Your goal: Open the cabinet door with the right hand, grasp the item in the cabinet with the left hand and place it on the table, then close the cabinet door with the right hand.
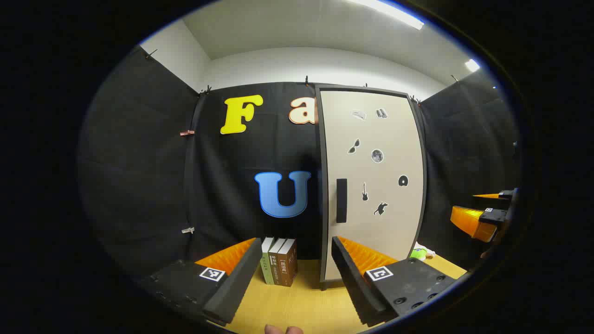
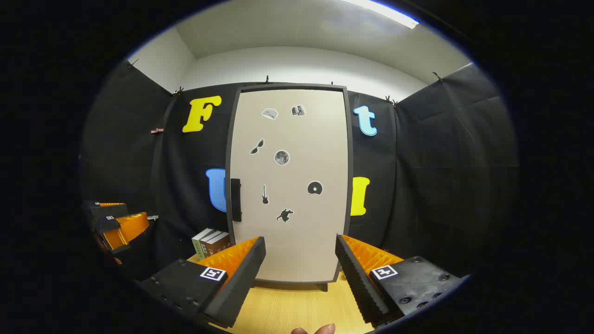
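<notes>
cabinet [image 2: 290,185]: upright at the back edge of the table [image 2: 297,306], door [image 1: 371,185] closed flush in its dark frame

door handle [image 2: 235,200]: dark vertical bar on the door's left edge, about mid-height, nothing touching it

door stickers [image 2: 281,157]: small dark shapes scattered over the pale panel

item in cabinet: hidden behind the closed door, cannot tell what it is or where it sits

left gripper [image 1: 297,273]: fingers spread wide apart, nothing between them, raised off the table in front of the cabinet's left side; also at the left edge of the right gripper view [image 2: 118,222]

right gripper [image 2: 299,273]: fingers spread wide apart, empty, squarely facing the door, well short of the handle; also at the right edge of the left gripper view [image 1: 482,215]

books [image 1: 279,261]: three standing upright on the table, just left of the cabinet, against the black cloth wall

green object [image 1: 419,253]: small, on the table at the cabinet's right side, too small to identify

fingertips [image 2: 315,330]: person's, at the bottom edge of the right gripper view
</notes>
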Motion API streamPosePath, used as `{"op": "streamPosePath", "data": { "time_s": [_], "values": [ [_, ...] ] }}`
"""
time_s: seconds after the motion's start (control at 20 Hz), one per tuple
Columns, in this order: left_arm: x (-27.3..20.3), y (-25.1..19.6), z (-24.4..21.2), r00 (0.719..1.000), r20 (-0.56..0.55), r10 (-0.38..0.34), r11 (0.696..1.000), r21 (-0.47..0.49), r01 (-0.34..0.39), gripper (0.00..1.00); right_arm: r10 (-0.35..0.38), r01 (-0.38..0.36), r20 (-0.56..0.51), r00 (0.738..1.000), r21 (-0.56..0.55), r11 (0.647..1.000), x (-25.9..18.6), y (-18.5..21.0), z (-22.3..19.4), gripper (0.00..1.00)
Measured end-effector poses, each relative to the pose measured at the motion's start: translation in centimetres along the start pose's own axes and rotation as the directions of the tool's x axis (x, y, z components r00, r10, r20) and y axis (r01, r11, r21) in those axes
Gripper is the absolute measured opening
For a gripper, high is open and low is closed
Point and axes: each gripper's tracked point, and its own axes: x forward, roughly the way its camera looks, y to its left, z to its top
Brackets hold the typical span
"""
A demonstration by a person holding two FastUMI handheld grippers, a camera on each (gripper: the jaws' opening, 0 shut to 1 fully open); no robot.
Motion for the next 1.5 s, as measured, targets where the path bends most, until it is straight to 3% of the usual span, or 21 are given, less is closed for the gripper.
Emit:
{"op": "streamPosePath", "data": {
  "time_s": [1.0,1.5],
  "values": [
    [0.6,-0.3,0.0,1.0,-0.008,-0.024,1.0,-0.002,0.024,0.94,-0.004,0.004,-0.011,1.0,-0.01,1.0,0.3,0.4,-0.4,0.98],
    [1.0,2.6,-0.3,1.0,-0.002,-0.002,1.0,-0.006,0.002,0.94,0.021,-0.021,-0.002,1.0,-0.015,1.0,2.3,3.0,-0.1,0.98]
  ]
}}
